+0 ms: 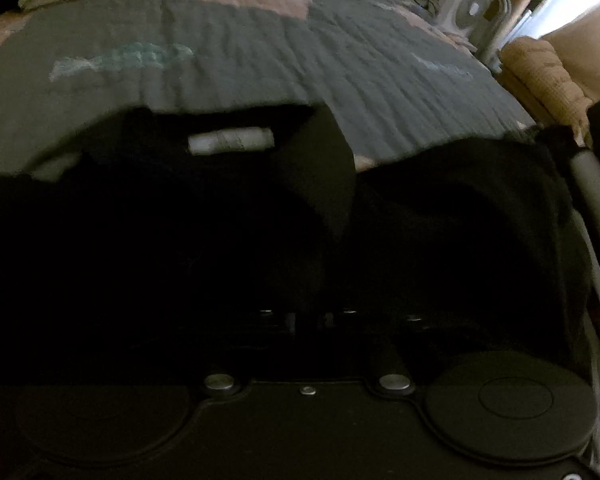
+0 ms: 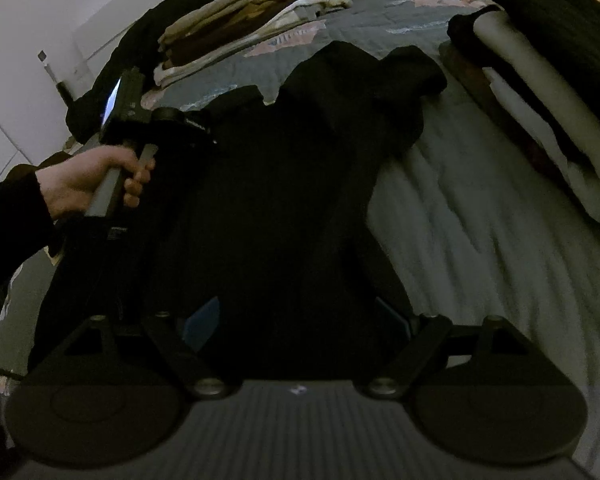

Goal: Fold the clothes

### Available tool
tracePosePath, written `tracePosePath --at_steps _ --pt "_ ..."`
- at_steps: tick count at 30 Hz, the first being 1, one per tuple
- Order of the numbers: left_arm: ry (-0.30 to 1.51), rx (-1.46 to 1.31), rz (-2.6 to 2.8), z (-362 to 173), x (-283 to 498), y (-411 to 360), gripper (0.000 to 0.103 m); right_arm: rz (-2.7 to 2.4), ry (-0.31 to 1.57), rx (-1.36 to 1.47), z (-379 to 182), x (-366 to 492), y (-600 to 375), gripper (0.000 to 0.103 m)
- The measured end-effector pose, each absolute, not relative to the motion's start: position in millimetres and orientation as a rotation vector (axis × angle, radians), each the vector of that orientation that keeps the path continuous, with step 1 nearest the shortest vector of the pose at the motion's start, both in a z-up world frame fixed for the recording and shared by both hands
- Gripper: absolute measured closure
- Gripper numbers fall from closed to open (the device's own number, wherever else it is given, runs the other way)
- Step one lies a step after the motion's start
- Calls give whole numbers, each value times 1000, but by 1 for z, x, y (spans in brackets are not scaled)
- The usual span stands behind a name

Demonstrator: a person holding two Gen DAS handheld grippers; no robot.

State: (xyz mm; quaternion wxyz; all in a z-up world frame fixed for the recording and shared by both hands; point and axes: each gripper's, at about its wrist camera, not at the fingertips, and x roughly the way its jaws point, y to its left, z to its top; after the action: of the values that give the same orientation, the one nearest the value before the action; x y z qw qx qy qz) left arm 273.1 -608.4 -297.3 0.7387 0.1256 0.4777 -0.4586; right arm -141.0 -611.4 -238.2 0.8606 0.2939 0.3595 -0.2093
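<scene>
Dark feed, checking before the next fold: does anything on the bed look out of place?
Mostly the black garment itself: it lies rumpled on the quilt, its far end bunched up. The pile of clothes at the back is loosely stacked. No spill or damage shows.

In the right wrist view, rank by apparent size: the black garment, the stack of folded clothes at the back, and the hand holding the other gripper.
1. black garment, by far the largest.
2. stack of folded clothes.
3. hand.
The last two are unsure: the hand is nearer the camera.
</scene>
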Motion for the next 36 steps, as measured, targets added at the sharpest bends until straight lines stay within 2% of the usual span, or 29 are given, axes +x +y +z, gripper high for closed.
tracePosePath --at_steps 7,9,10,11,13,15,21,26,30,35,36 --pt "926 351 -954 -279 298 -614 98 -447 795 608 -242 -144 -616 19" --pt "941 372 -960 -276 292 -607 93 -458 807 611 -243 -147 -618 19" --pt "949 383 -963 -274 289 -603 82 -461 812 613 -242 -147 -618 19" --pt "956 393 -966 -273 286 -599 75 -464 817 614 -242 -148 -619 19" --pt "972 411 -974 -269 278 -590 45 -455 829 611 -240 -147 -618 18" --pt "991 387 -1007 -262 248 -556 31 -432 847 600 -238 -144 -615 18" --pt "1063 318 -1121 -245 147 -460 31 -349 898 609 -248 -130 -601 18" --pt "1201 306 -1171 -275 46 -430 31 -333 922 600 -253 -123 -586 17" --pt "1239 437 -1036 -315 12 -429 28 -323 1041 561 -268 -114 -576 17" --pt "1220 460 -979 -324 2 -423 22 -357 1183 508 -297 -114 -567 16" --pt "1225 467 -980 -323 0 -419 18 -360 1197 491 -300 -118 -564 16"
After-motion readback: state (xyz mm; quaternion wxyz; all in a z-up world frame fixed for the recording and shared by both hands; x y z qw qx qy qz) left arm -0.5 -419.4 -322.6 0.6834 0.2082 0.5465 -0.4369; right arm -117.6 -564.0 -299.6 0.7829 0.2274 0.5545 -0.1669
